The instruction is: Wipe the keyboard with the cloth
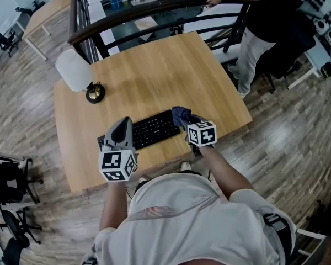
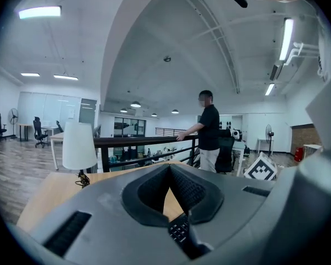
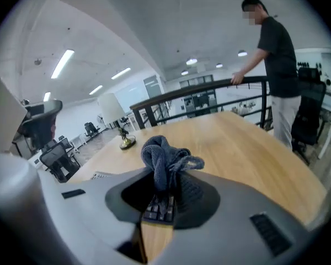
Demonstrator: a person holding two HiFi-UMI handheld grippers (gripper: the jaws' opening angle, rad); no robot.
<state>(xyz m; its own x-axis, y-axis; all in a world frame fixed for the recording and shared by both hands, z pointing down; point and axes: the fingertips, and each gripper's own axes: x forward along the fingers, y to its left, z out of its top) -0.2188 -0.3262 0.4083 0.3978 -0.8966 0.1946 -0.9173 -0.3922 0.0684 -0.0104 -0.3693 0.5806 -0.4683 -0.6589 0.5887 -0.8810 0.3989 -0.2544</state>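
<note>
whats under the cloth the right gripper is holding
The cloth, pinched in the right gripper, sits over the right end of the black keyboard; a few keys show below it between the jaws. The keys directly beneath the bunch are covered.

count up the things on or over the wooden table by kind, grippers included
keyboard: 1
cloth: 1
lamp: 1
hand-held gripper: 2, the left hand-held gripper shut with nothing in it, the right hand-held gripper shut on the cloth
total: 5
</note>
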